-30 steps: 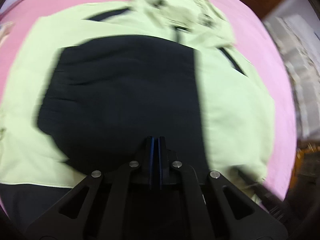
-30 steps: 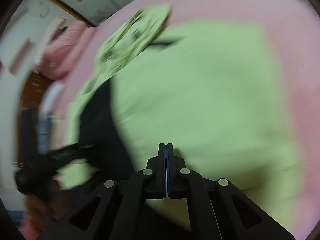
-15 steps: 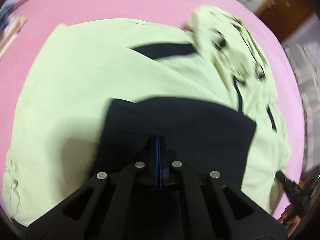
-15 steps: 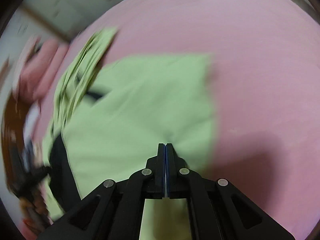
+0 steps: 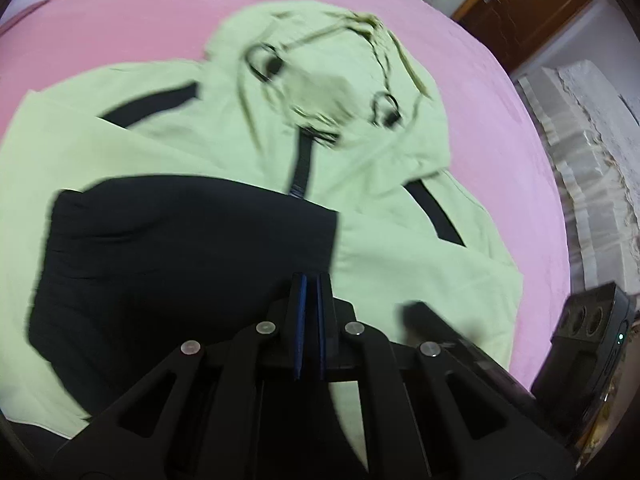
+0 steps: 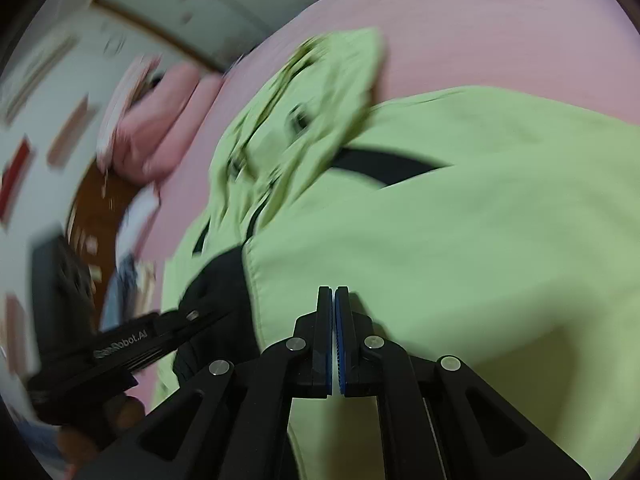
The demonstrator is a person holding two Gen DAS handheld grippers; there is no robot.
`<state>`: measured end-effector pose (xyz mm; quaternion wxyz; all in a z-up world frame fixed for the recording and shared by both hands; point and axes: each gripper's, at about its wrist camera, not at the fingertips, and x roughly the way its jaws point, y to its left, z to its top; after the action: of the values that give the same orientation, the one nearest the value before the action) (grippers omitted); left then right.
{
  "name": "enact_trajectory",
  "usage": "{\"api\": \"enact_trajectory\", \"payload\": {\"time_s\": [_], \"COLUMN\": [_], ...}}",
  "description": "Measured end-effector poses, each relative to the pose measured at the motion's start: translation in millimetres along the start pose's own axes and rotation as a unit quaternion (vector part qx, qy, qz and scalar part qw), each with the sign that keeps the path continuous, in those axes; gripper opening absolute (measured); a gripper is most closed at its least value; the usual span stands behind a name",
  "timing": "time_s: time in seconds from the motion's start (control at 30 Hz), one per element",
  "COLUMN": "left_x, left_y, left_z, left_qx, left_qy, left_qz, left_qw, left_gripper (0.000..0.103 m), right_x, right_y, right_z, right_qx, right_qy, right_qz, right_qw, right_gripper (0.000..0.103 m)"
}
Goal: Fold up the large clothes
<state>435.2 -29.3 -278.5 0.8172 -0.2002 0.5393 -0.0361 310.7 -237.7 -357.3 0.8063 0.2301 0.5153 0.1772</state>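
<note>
A light green hooded jacket with black stripes lies spread on the pink bed, its hood at the far end. A wide black panel covers its near left part. My left gripper hovers shut over that panel's right edge, with no cloth visible between its pads. In the right wrist view the jacket fills the frame. My right gripper is shut above plain green fabric, and nothing shows between its pads. The left gripper reaches in from the left over the black panel.
The right gripper's finger and its body show at the lower right of the left wrist view. Pink pillows lie at the bed's far end. A wooden door and a white lace-covered surface stand beyond the bed.
Both views swung sideways across the jacket and back, so the hood sits near the centre again. Both grippers stayed shut throughout. The jacket itself looks unmoved.
</note>
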Motion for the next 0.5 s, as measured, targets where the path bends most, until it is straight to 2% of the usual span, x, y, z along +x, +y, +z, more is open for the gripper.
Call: {"api": "enact_trajectory", "payload": {"time_s": [0.1,0.17,0.23,0.27,0.33,0.37,0.4,0.43,0.5], "left_x": [1,3,2,1,-1,-4,-6,-8,-8], "left_y": [15,32,55,74,102,116,128,136,140], "left_z": [0,10,18,24,29,31,31,30,30], "left_qx": [0.013,0.013,0.002,-0.009,-0.049,-0.076,-0.097,-0.113,-0.124], "left_qy": [0.004,0.003,-0.001,-0.003,-0.010,-0.013,-0.014,-0.015,-0.016], "left_qz": [0.029,0.042,0.061,0.075,0.055,0.041,0.034,0.032,0.028], "left_qw": [0.9995,0.9991,0.9982,0.9972,0.9973,0.9962,0.9946,0.9929,0.9917], "left_gripper": [0.001,0.001,0.001,0.001,0.001,0.001,0.001,0.001,0.001], "right_x": [14,15,17,9,-14,-28,-41,-51,-64], "right_y": [8,-5,-31,-49,-90,-107,-121,-130,-144], "right_z": [18,36,58,67,74,77,79,79,79], "right_qx": [-0.035,-0.053,-0.062,-0.046,0.008,0.030,0.048,0.062,0.098], "right_qy": [0.008,0.016,0.015,0.005,-0.020,-0.035,-0.054,-0.065,-0.074], "right_qz": [-0.025,-0.049,-0.101,-0.113,-0.133,-0.155,-0.202,-0.218,-0.216], "right_qw": [0.999,0.997,0.993,0.992,0.991,0.987,0.977,0.972,0.969], "right_gripper": [0.002,0.002,0.002,0.000,0.000,0.000,0.000,0.000,0.000]}}
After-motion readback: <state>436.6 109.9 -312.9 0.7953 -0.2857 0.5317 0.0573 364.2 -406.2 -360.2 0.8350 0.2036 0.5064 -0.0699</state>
